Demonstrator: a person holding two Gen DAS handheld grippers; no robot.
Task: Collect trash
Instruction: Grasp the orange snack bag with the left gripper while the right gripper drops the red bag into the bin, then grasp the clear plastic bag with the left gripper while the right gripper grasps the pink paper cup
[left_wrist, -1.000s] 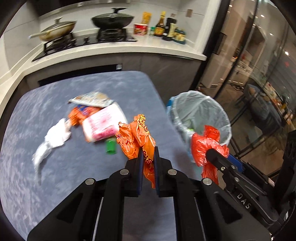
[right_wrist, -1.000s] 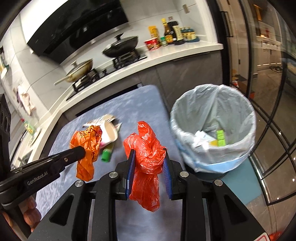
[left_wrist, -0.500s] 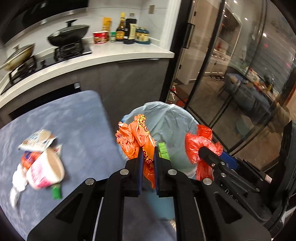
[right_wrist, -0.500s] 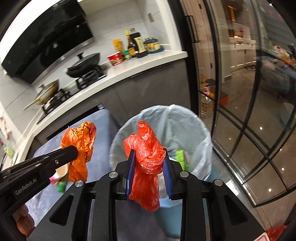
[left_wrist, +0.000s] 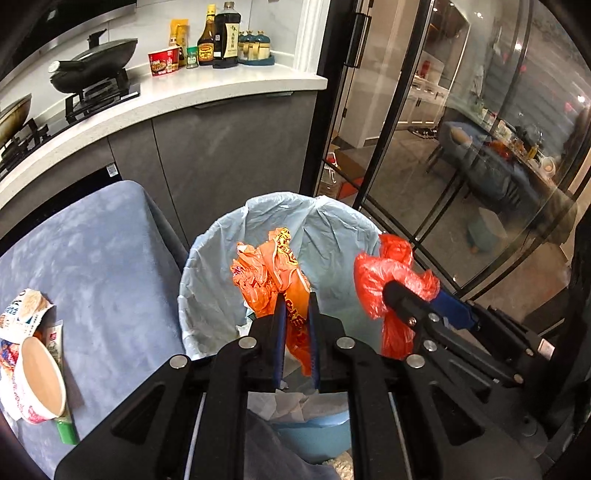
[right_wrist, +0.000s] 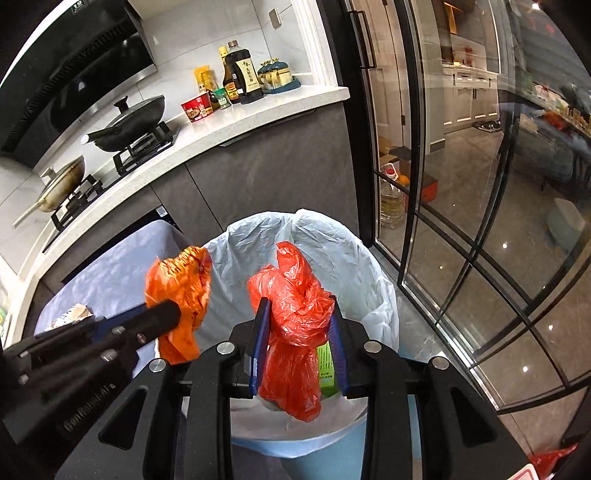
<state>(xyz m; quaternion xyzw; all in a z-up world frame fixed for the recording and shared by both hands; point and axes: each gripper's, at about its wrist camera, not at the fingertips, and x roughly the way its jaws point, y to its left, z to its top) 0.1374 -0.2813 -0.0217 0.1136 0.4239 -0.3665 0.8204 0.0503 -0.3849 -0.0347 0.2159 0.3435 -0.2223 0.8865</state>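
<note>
A: Two bags over the bin (left_wrist: 221, 240)?

B: Yes. Left gripper (left_wrist: 295, 295), jaws easing apart, pads pinching the orange bag (left_wrist: 266, 273), hanging lengthwise downward above the liner. Right gripper (right_wrist: 299, 306), jaws opening, red bag (right_wrist: 291, 295) between the pads, long axis vertical, tail pointing into the bin.

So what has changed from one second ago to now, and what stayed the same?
Both grippers swung from above the blue table to over the lined trash bin. The left gripper still pinches the orange plastic bag. The right gripper still has the red plastic bag, though its jaws are opening. Nothing is dropped yet.
</note>
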